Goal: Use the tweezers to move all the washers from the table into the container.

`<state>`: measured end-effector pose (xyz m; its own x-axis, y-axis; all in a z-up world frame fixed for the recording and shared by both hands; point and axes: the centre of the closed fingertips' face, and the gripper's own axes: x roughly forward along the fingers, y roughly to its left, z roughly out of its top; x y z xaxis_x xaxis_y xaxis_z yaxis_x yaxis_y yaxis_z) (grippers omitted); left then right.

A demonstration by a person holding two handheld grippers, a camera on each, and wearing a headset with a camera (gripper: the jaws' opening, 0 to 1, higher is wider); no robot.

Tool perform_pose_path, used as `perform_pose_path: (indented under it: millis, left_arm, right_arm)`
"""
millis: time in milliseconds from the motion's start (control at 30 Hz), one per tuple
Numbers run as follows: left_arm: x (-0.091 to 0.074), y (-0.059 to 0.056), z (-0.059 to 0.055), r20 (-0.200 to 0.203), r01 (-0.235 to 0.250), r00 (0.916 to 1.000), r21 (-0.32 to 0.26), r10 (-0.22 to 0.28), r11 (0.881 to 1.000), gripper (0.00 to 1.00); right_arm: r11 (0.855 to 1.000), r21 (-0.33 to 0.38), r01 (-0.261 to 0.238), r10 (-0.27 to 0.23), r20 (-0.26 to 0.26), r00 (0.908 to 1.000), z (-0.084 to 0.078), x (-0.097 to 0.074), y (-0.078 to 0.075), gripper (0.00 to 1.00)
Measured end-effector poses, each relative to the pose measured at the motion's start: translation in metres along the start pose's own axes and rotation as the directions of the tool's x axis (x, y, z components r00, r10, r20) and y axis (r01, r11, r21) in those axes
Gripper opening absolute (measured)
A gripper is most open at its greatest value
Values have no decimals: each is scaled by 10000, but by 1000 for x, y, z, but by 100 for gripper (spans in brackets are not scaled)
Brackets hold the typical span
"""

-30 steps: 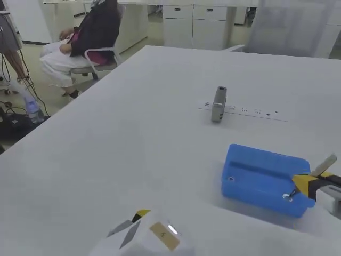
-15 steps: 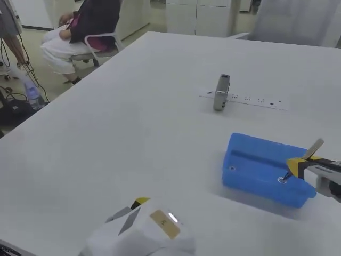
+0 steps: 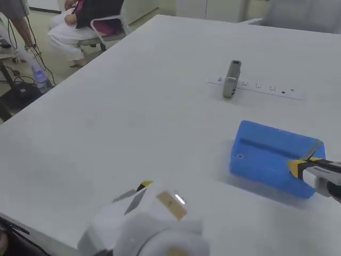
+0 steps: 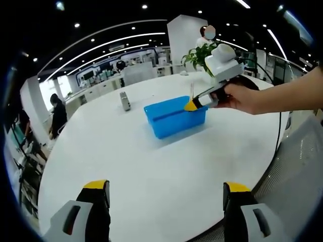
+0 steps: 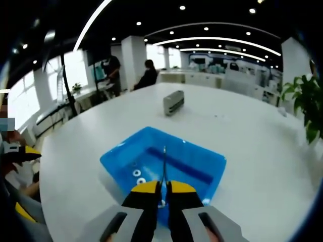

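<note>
A blue container (image 3: pixel 269 154) stands on the white table (image 3: pixel 133 117) at the right. My right gripper (image 3: pixel 301 166) reaches over its near right corner, shut on thin metal tweezers (image 5: pixel 164 166) that point down into the container (image 5: pixel 166 159). Three small washers (image 5: pixel 137 173) lie on its floor, left of the tweezers' tip. I cannot tell whether the tip holds anything. The right gripper view has its yellow-tipped jaws (image 5: pixel 162 187) pressed together on the tweezers. My left gripper (image 3: pixel 133 193) hovers low over the table's near edge, open (image 4: pixel 165 186) and holding nothing, facing the container (image 4: pixel 174 118) and the right gripper (image 4: pixel 193 105).
A grey plug block (image 3: pixel 232 79) stands on a power strip (image 3: pixel 266 89) set in the table beyond the container. A person sits on a chair (image 3: pixel 101 24) past the table's far left edge. Cables and a bottle (image 3: pixel 40 77) are on the floor there.
The head camera has tilted down and the picture has shifted up. A washer showed at the tweezers' tip over the container's near corner; now the tip is inside the container, out of the head view.
</note>
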<state>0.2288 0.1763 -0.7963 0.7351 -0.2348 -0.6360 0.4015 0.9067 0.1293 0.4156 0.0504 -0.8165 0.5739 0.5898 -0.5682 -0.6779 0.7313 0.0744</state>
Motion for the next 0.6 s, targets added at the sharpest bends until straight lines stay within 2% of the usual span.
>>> perform_pose_path:
  millis: [100,200,267,333,433,500,567,600]
  left_arm:
    - [0,0,0,23,-27,10000,-8,27,10000,95]
    - [0,1,1,40,-61,10000,-5,61,10000,95]
    - [0,1,1,69,-85,9999,-7,85,10000,95]
    - [0,1,2,116,-81,9999,-34,82,10000,95]
    - [0,1,3,161,-81,9998,-53,82,10000,95]
    - [0,1,4,202,-99,9997,-85,101,9999,95]
    - [0,1,4,244,-103,9996,-141,107,9998,95]
    - [-1,2,5,257,-109,9996,-156,113,9998,95]
  right_arm:
    - [10000,15,-83,83,49,10000,2,-1,1,3]
    - [9999,-145,-51,55,329,9994,14,-9,2,3]
    - [9987,-483,-161,190,610,9980,28,-19,5,3]
    - [9924,-1066,-621,690,614,9957,40,-30,13,3]
    - [9691,-2317,-849,986,483,9940,48,-44,25,2]
    - [9529,-2771,-1233,1377,330,9899,48,-53,42,2]
    - [9319,-3124,-1843,1905,-109,9816,41,-57,53,2]
    - [9115,-3459,-2223,2140,-626,9748,33,-60,63,2]
